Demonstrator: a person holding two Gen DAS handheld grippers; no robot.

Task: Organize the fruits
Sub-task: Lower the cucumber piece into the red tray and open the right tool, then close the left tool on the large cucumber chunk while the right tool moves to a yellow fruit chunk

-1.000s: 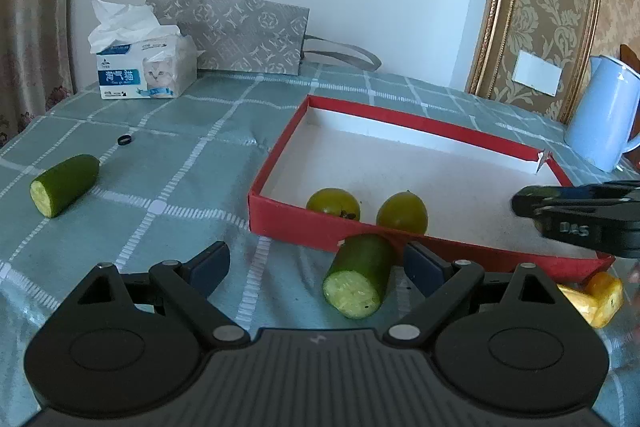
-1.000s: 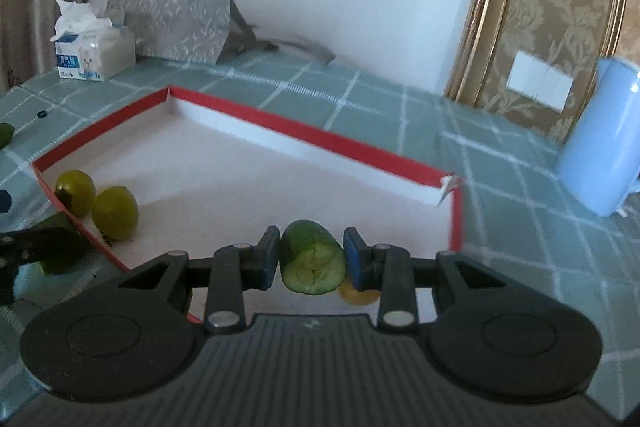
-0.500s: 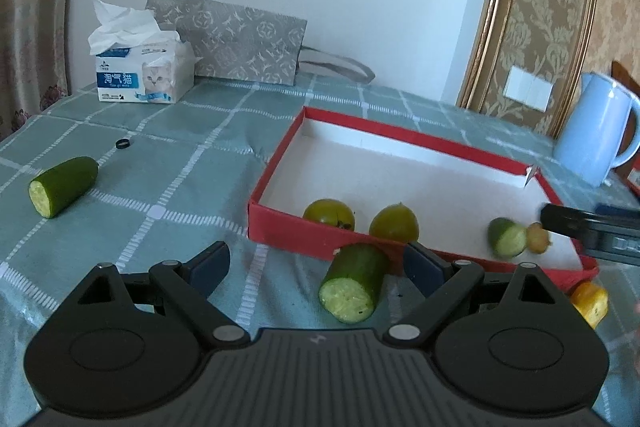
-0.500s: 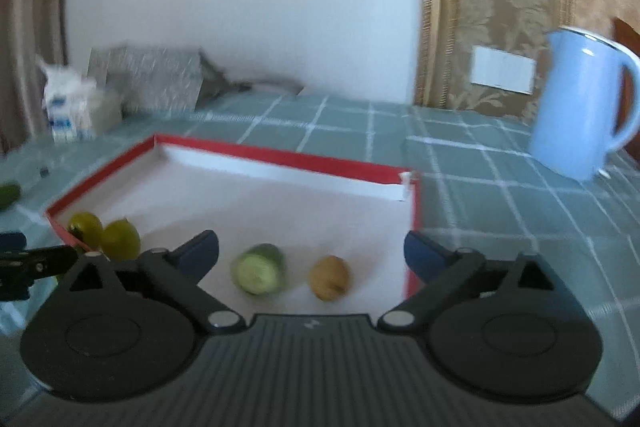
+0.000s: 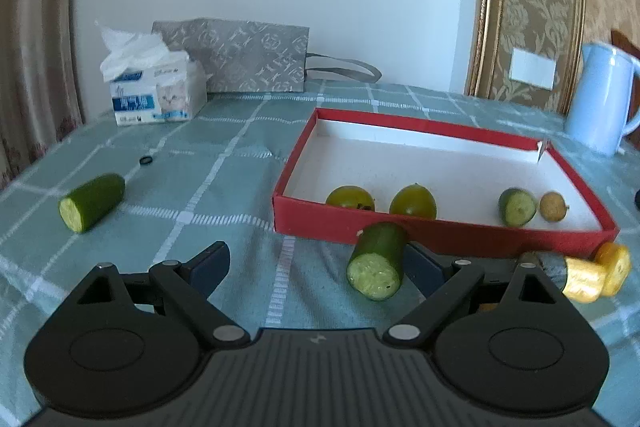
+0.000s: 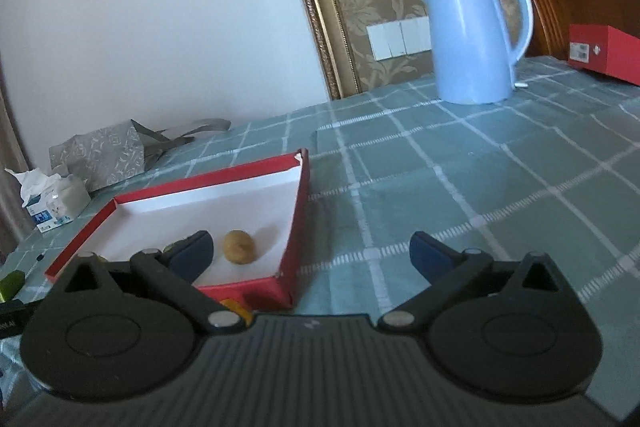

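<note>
Cucumber piece (image 5: pixel 377 260) on tabletop (image 5: pixel 200 187) outside red tray (image 5: pixel 440 227), at tray's 6 o'clock wall, just beside the 3 o'clock-side finger of left gripper (image 5: pixel 316 263); fingers wide, empty. Right gripper (image 6: pixel 312 253) fingers wide, empty. Tray holds two green fruits (image 5: pixel 413 201), cucumber slice (image 5: pixel 517 206), brown fruit (image 5: pixel 553 206).

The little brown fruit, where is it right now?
In the left wrist view the little brown fruit lies inside the red box, near its right front corner, just right of a short cucumber piece.
</note>
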